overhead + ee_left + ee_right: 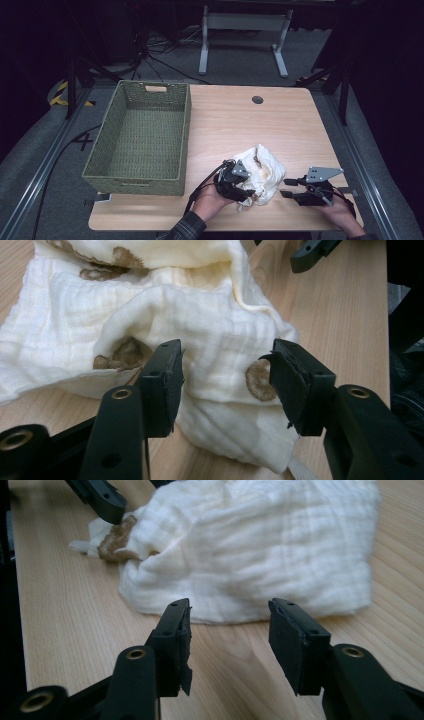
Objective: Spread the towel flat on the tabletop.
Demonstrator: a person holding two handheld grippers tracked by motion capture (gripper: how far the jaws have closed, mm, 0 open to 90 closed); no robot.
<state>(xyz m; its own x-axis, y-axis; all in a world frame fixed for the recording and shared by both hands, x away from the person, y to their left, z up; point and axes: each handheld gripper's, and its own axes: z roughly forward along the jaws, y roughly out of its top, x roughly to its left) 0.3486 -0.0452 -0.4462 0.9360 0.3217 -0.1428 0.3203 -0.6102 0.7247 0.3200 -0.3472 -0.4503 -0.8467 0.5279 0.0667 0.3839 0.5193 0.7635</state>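
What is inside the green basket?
The basket looks empty: its woven floor shows bare in the high view. The strip just behind its near wall is hidden. The cloth lies outside, on the table.

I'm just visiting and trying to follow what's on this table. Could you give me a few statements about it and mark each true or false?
1. The cloth lies inside the basket. False: it lies on the table, to the basket's right.
2. The basket holds nothing. True.
3. The right gripper has the cloth between its jaws. False: its jaws stand apart over bare wood, short of the cloth.
4. The left gripper has a fold of cloth between its jaws. True, though the pads do not plainly press on it.
5. The cloth is cream with brown patches. True.
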